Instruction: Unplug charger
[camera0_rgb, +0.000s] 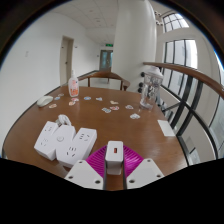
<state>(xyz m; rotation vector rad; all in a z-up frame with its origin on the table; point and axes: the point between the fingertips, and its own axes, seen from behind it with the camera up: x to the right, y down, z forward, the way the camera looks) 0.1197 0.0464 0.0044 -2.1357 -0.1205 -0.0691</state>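
My gripper (114, 163) is shut on a small white charger (114, 156) with an orange USB port on its face. Both magenta pads (96, 158) press on its sides and hold it above the brown table (125, 128). Two white power strips (62, 143) lie on the table just ahead and to the left of the fingers, with a white cord curling behind them. The charger is clear of the strips' sockets.
Farther back on the round table are a clear plastic bottle (150, 95), a pink-and-white bottle (73, 87), a white object (44, 100), small scattered items, and a white card (166, 128) at the right. A door and windows lie beyond.
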